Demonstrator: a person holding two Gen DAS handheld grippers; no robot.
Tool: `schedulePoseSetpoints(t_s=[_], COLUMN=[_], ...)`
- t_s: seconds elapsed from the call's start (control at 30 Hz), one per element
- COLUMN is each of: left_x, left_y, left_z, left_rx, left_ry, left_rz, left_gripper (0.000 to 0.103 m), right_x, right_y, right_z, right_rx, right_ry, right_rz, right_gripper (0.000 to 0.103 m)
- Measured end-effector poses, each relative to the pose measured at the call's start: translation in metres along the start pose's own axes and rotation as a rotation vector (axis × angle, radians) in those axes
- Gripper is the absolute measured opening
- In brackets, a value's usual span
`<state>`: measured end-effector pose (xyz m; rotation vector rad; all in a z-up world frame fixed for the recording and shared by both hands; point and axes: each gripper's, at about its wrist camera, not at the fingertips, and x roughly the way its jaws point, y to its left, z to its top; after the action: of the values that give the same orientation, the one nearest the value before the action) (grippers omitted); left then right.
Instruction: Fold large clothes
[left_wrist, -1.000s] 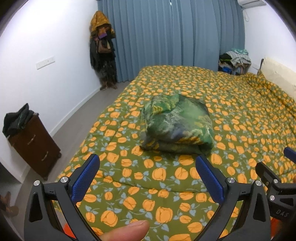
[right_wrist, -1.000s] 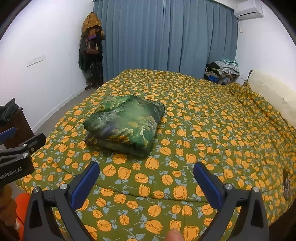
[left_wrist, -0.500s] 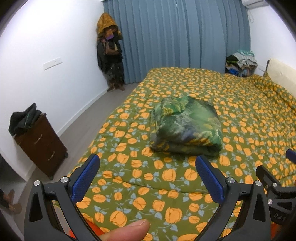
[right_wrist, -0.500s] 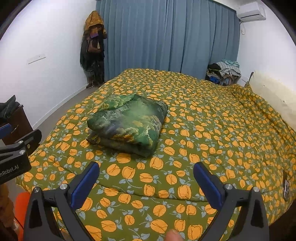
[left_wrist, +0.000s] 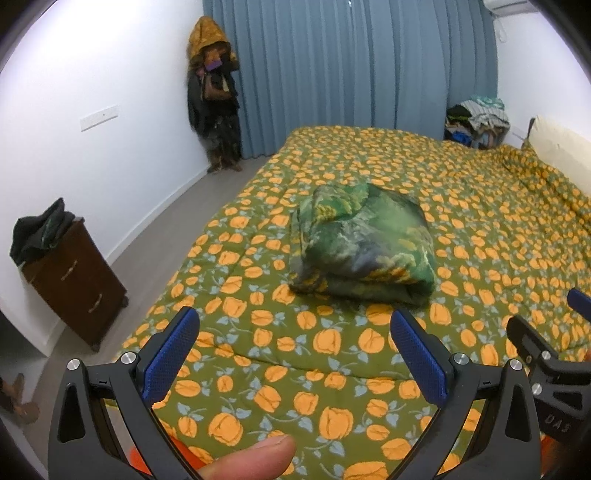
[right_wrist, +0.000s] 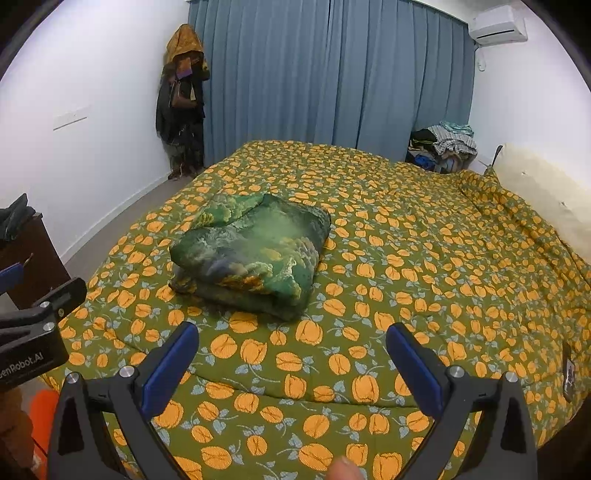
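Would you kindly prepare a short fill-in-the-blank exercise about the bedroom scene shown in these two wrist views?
1. The folded green patterned garment lies on a bedspread printed with ____ flowers.
2. The jaws of the left gripper and the right gripper are both ____.
3. The pleated curtain behind the bed is ____.
4. The dark wooden cabinet stands against the ____ wall.

Missing words: orange; open; blue; white

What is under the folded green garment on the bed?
The folded green garment lies directly on the orange-flowered quilt, which shows all around it. Its lower folded layers show at the near edge. Anything tucked inside or beneath the bundle is covered.
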<state>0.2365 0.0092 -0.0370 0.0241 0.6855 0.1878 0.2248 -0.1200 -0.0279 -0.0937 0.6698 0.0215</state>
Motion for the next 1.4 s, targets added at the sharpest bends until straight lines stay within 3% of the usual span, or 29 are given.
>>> schedulePoseSetpoints(t_s=[0.8, 1.4], left_x=[-0.001, 0.0], left_y=[-0.001, -0.004], left_z=[-0.003, -0.009], left_rx=[-0.002, 0.003], left_ry=[0.02, -0.01], left_rz=[-0.043, -0.013], left_gripper=[0.102, 0.102], right_x=[-0.005, -0.005], right_y=[0.004, 0.002], right_z=[-0.007, -0.007], right_rx=[-0.005, 0.007], right_ry=[0.015, 0.011], right_rz=[-0.011, -0.014], right_gripper=[0.103, 0.103])
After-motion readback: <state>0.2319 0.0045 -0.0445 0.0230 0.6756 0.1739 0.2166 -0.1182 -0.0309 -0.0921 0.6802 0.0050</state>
